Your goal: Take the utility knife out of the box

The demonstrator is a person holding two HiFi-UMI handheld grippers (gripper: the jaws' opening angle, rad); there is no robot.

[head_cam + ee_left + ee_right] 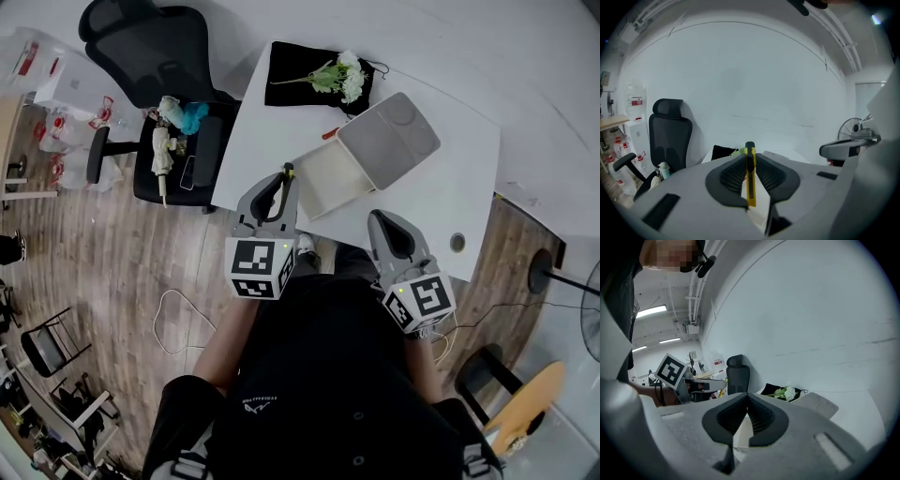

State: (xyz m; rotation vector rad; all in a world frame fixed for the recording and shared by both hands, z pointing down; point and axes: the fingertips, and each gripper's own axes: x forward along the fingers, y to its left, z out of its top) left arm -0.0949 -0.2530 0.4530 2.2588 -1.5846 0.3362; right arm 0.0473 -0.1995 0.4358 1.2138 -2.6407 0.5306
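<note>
Left gripper view: slim yellow knife

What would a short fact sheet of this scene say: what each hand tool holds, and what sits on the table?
Left gripper: shut on the yellow utility knife, which is out of the box
Right gripper: jaws together, nothing in them
Box: open, lid back, on the white table
Also on table: white flowers on a black cloth
Beside table: black office chair
</note>
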